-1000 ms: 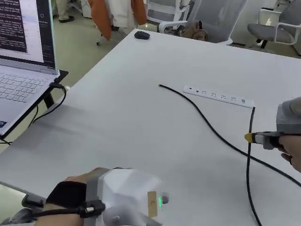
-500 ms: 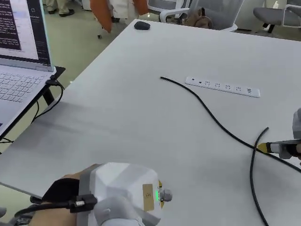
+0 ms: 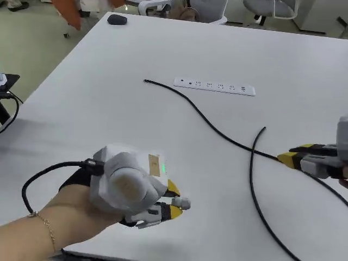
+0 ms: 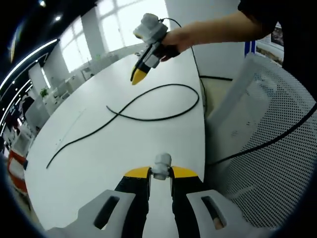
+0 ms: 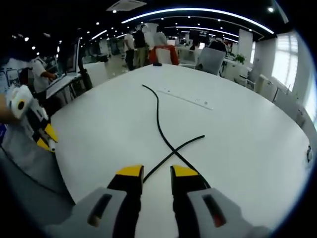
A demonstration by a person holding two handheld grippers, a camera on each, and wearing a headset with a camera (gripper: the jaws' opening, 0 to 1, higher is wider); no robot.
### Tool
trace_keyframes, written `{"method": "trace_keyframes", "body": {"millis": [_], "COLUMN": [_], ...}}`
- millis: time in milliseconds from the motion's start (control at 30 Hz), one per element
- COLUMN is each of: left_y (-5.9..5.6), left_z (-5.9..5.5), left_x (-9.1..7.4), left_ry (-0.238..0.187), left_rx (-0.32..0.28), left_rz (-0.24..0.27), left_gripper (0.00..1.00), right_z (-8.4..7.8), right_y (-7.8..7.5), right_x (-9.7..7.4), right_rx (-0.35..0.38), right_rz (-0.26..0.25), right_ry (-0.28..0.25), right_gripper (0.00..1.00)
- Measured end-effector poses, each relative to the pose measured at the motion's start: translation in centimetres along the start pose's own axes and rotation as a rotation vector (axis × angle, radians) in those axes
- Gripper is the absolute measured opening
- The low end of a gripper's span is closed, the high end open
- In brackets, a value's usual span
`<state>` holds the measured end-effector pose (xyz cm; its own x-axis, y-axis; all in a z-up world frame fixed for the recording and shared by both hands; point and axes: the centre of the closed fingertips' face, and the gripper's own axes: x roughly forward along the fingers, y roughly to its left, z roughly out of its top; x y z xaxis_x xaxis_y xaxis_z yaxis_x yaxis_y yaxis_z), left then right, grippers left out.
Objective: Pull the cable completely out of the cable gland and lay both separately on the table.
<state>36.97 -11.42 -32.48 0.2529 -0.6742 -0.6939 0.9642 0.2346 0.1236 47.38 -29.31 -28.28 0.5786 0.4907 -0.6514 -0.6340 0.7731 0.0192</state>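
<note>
Left tongs [image 4: 160, 172] are clenched on the cable gland [image 4: 161, 162], a small pale round piece pinched at the yellow tips and held just above the table [image 3: 136, 125] near its front edge. Right tongs [image 5: 157, 173] are parted, bare table showing between the jaws, grasping nothing; they hover over the cable [image 3: 217, 132] where two strands cross. Cable is free of the gland and lies loose on the table in a long curve, one end near the power strip [image 3: 215, 87], another end curling mid-table, the rest running toward the near right side. Risks, my call: the gland looks round and light, so released this close to the edge it may roll and drop off toward the mesh chair [image 4: 277, 148] beside the table. Set down on a strand, the two would not lie apart. The right tongs sit low over the crossing and could snag and drag the cable. Surface is smooth plain white, with nothing to stop a roll. Room: open office, a mouse [image 3: 116, 20] at the far corner, swivel chairs, ceiling lights, windows, people standing far back.
</note>
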Motion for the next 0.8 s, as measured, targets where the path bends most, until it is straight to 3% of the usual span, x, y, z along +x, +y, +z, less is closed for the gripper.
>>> {"method": "trace_keyframes", "body": {"millis": [67,133,200,267,333,433,600,633,667,700,800], "left_y": [0.5,0.6,0.6,0.7,0.4,0.6,0.5,0.8,0.9,0.9,1.0], "left_z": [-1.1,-2.2,-3.7,-4.3,-4.9,-5.7,-7.2,-6.2,-6.9,-6.9,-7.2], "left_x": [1.5,2.9,4.1,4.9,5.5,5.9,6.4,6.6,6.2,6.3,6.0], "left_ry": [0.034,0.066,0.112,0.118,0.117,0.142,0.177,0.108,0.149,0.139,0.163], "left_rx": [0.039,0.047,0.055,0.037,-0.017,0.018,0.016,0.000,-0.003,-0.036,-0.004], "left_rz": [-0.015,-0.038,-0.068,-0.076,-0.102,-0.089,-0.091,-0.076,-0.082,-0.067,-0.052], "left_gripper": [0.17,0.17,0.17,0.17,0.17,0.17,0.17,0.17,0.17,0.17,0.23], "right_z": [0.1,0.4,0.5,0.3,0.1,-0.3,-0.5,-0.6,-0.6,-0.6,-0.6], "right_y": [0.9,2.0,3.2,4.0,5.3,6.4,7.4,7.6,7.7,7.9,8.2], "right_x": [-1.2,-2.2,-3.2,-3.8,-4.6,-5.2,-5.8,-5.9,-5.9,-6.0,-6.2], "right_rx": [-0.009,0.040,0.033,0.032,0.052,0.063,0.083,0.084,0.088,0.097,0.097], "right_rz": [-0.008,0.006,0.016,0.019,0.039,0.046,0.047,0.051,0.055,0.059,0.064], "right_ry": [-0.017,-0.043,-0.055,-0.058,-0.066,-0.070,-0.083,-0.080,-0.079,-0.080,-0.081], "right_gripper": [0.22,0.21,0.21,0.21,0.21,0.21,0.20,0.20,0.21,0.21,0.21]}}
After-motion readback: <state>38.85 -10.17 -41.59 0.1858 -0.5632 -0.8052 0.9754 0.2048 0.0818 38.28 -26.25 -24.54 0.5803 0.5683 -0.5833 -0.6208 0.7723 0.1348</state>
